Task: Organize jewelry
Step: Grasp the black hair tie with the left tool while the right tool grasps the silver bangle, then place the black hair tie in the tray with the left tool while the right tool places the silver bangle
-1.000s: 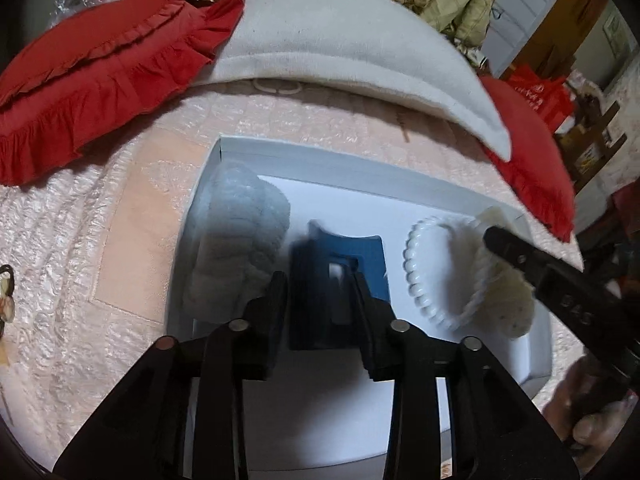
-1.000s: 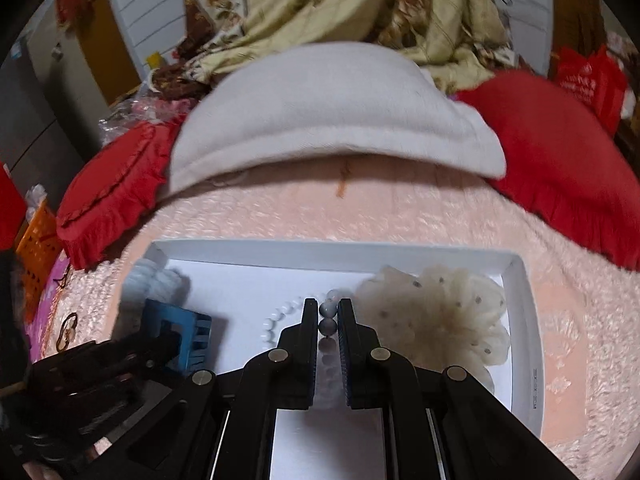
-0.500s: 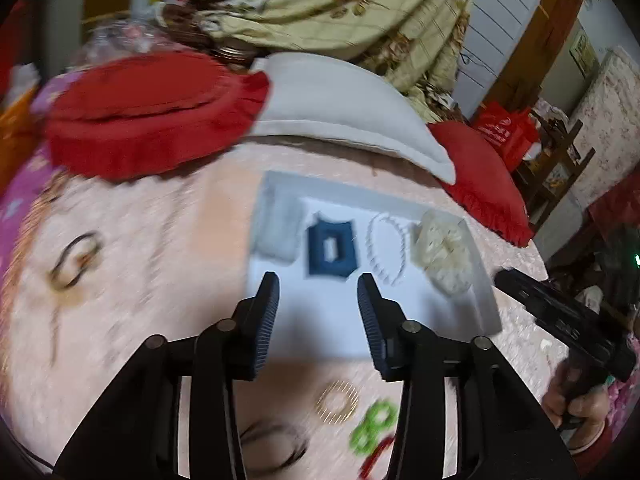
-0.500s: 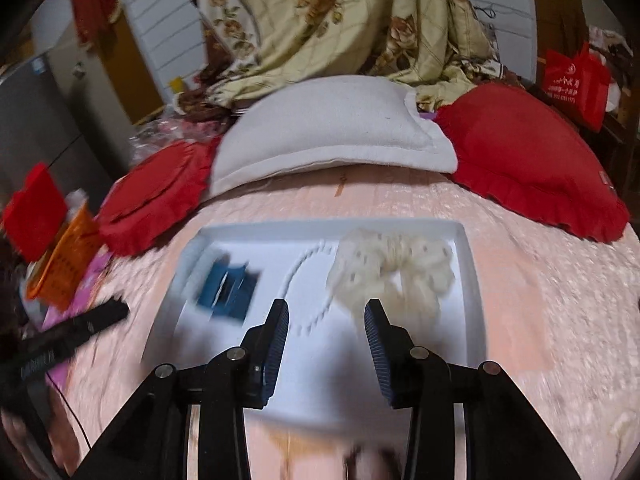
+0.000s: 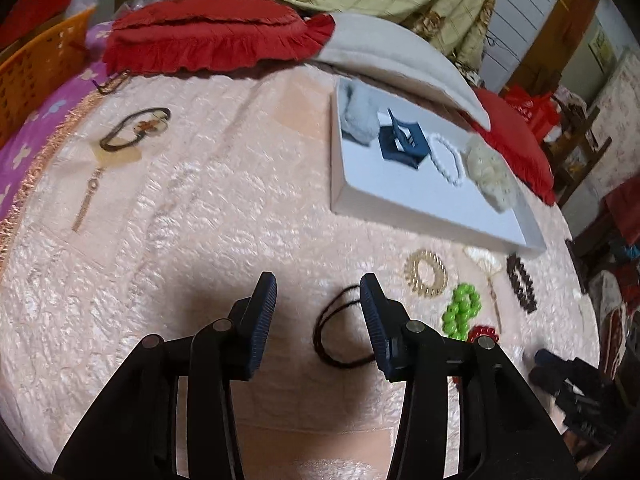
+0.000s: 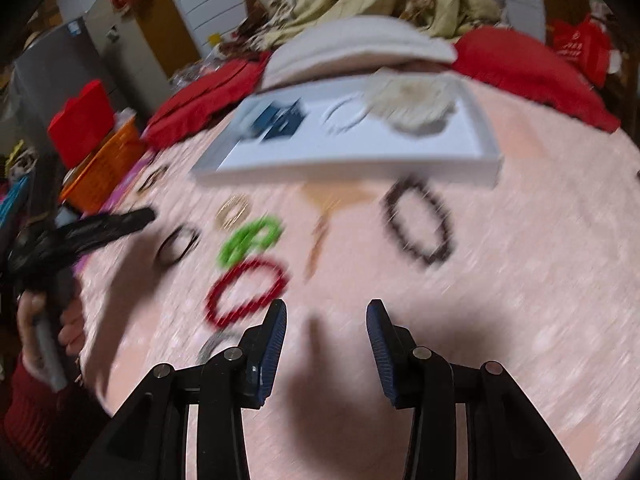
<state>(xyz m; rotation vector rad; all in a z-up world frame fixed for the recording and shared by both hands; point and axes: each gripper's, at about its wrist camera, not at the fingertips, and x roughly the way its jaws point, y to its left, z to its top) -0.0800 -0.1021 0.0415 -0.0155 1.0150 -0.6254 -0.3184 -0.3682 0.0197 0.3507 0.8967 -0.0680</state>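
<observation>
A white tray (image 5: 400,204) lies on a pink quilted bedspread (image 5: 200,220), holding, from its left end to its right, a pale fluffy scrunchie (image 5: 360,118), a blue hair claw (image 5: 402,142), a white bead bracelet (image 5: 448,156) and a cream scrunchie (image 5: 490,176). On the bedspread just in front of the tray lie a gold ring-shaped piece (image 5: 426,272), a green bead bracelet (image 5: 460,312), a red bead bracelet (image 6: 248,292) and a dark bead bracelet (image 6: 420,220); a dark hair tie (image 5: 340,336) sits further from the tray, beside them. The left gripper (image 5: 318,312) hovers above the hair tie, jaws spread and empty. The right gripper (image 6: 326,332), likewise spread and empty, hangs in front of the red bracelet in a motion-blurred view. Red pillows (image 5: 208,40) and a white pillow (image 5: 400,60) lie behind the tray.
</observation>
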